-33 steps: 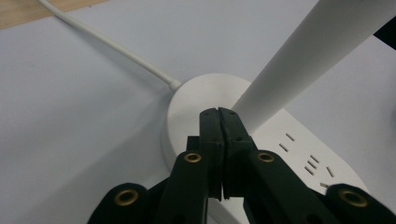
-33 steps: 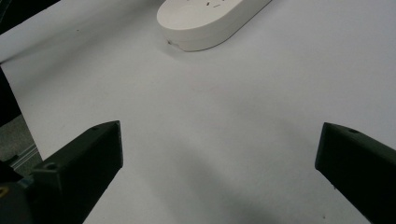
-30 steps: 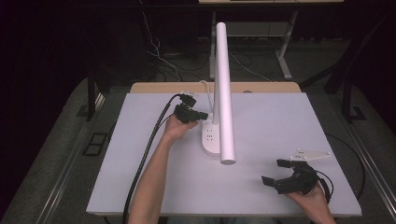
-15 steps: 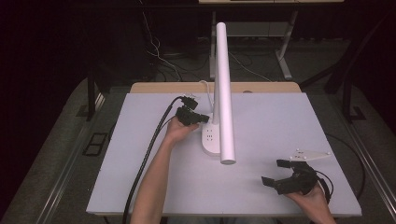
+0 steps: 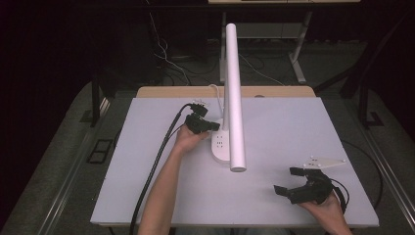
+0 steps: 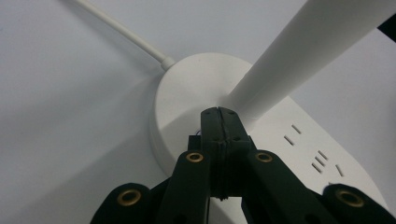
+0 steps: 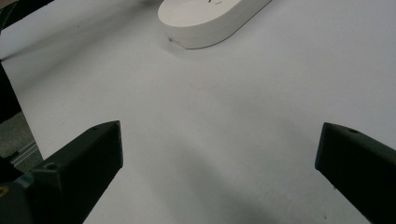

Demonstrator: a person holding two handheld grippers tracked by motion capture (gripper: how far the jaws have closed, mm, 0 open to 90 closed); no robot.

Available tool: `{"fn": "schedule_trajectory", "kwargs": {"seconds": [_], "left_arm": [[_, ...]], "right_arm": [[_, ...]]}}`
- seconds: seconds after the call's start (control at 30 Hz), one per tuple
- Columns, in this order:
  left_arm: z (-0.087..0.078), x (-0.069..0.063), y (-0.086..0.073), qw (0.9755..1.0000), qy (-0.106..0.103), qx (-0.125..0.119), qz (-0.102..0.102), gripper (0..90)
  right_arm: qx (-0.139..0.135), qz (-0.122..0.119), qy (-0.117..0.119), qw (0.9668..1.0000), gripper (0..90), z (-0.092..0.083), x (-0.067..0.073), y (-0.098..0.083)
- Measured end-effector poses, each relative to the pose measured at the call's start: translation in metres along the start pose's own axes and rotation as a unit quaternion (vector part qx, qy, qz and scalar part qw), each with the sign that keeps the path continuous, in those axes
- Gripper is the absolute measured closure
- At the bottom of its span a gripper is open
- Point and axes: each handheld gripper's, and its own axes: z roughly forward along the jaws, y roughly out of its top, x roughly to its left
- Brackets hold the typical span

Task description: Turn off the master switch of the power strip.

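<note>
Your left gripper (image 6: 219, 114), jaws pressed together, touches the white lamp base (image 5: 220, 146) mid-table (cord (image 6: 119, 31) attached), while your right gripper (image 5: 293, 182) rests jaws apart near the table's (image 5: 303, 127) front right corner.

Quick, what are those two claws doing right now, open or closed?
Left claw: closed, jaws pressed together, tips at the white lamp base, holding nothing.
Right claw: wide open, empty, above the table.

A white table top (image 5: 303, 147) rests on a wooden board (image 5: 274, 91) that shows along its far edge. Grey carpet (image 5: 58, 161) surrounds the table. Loose cables (image 5: 166, 58) lie on the floor behind it, beside a grey metal desk leg (image 5: 299, 54).
</note>
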Motion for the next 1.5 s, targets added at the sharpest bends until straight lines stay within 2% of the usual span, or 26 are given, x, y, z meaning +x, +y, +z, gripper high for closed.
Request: {"fn": "schedule_trajectory", "kwargs": {"seconds": [0.03, 0.37, 0.63, 0.67, 0.7, 0.73, 0.77, 0.8, 0.9, 0.93, 1.03, 1.1, 1.13, 1.17, 1.2, 1.33, 1.43, 1.5], "left_arm": [[0.0004, -0.0004, 0.0003, 1.0, 0.001, -0.002, -0.007, 90.0], [0.0008, 0.0004, 0.0011, 0.9999, 0.008, 0.001, -0.013, 90.0], [0.0032, -0.0045, 0.0028, 0.9995, 0.025, 0.002, -0.02, 90.0], [0.0019, -0.0032, 0.0031, 0.9995, 0.027, 0.014, -0.002, 90.0], [0.0037, -0.0059, 0.0031, 0.9994, 0.031, 0.003, -0.012, 90.0], [0.0024, -0.0043, 0.0035, 0.9993, 0.032, 0.018, 0.003, 90.0], [0.0045, -0.0069, 0.0032, 0.9993, 0.034, 0.004, -0.013, 90.0], [0.0023, -0.0043, 0.0032, 0.9993, 0.033, 0.017, 0.001, 90.0], [0.0026, -0.0055, 0.0028, 0.9993, 0.035, 0.014, -0.004, 90.0], [0.0043, -0.0078, 0.0029, 0.9991, 0.038, 0.004, -0.017, 90.0], [0.0043, -0.0082, 0.0028, 0.9991, 0.039, 0.002, -0.018, 90.0], [0.0024, -0.0071, 0.002, 0.9991, 0.042, 0.011, -0.001, 90.0], [0.0021, -0.0071, 0.0014, 0.9991, 0.042, 0.01, 0.0, 90.0], [0.0038, -0.008, 0.0004, 0.9991, 0.04, -0.006, -0.015, 90.0], [0.0019, -0.0057, -0.0002, 0.9993, 0.037, 0.001, -0.009, 90.0], [0.0, -0.0059, -0.0009, 0.9992, 0.031, -0.018, -0.017, 90.0], [-0.0003, -0.0065, -0.003, 0.9994, 0.029, -0.021, 0.0, 90.0], [0.0, -0.0072, -0.0028, 0.9994, 0.027, -0.022, 0.002, 90.0]], "right_arm": [[0.0, 0.001, 0.0, 1.0, 0.1, -0.0001, 0.0003, 0.0], [-0.002, 0.0, -0.001, 1.0, 0.1, -0.001, 0.0006, 0.0003], [-0.005, -0.002, -0.002, 1.0, 0.1, -0.0019, 0.0013, 0.0004], [-0.006, -0.003, -0.002, 1.0, 0.1, -0.0023, 0.0014, 0.0003], [-0.007, -0.002, -0.002, 1.0, 0.1, -0.0025, 0.0014, 0.0002], [-0.007, -0.002, -0.003, 1.0, 0.1, -0.0027, 0.0013, 0.0002], [-0.007, -0.003, -0.003, 1.0, 0.2, -0.0028, 0.0012, 0.0003], [-0.008, -0.005, -0.004, 1.0, 0.2, -0.0029, 0.0009, 0.0003], [-0.007, -0.003, -0.003, 1.0, 0.1, -0.0033, 0.0013, 0.0004], [-0.007, -0.003, -0.003, 1.0, 0.1, -0.0033, 0.0013, 0.0004], [-0.007, -0.004, -0.004, 1.0, 0.1, -0.0029, 0.0009, 0.0004], [-0.006, -0.003, -0.004, 1.0, 0.1, -0.0026, 0.0013, 0.0004], [-0.006, -0.003, -0.004, 1.0, 0.1, -0.0025, 0.0014, 0.0004], [-0.006, -0.003, -0.004, 1.0, 0.1, -0.0025, 0.0014, 0.0004], [-0.006, -0.002, -0.004, 1.0, 0.1, -0.0025, 0.0012, 0.0004], [-0.007, -0.003, -0.007, 0.9999, 0.1, -0.003, 0.0003, 0.0002], [-0.01, 0.002, -0.008, 0.9999, 0.1, -0.0036, -0.0012, 0.0011], [-0.011, 0.002, -0.008, 0.9999, 0.1, -0.0034, -0.0024, 0.0014]]}}
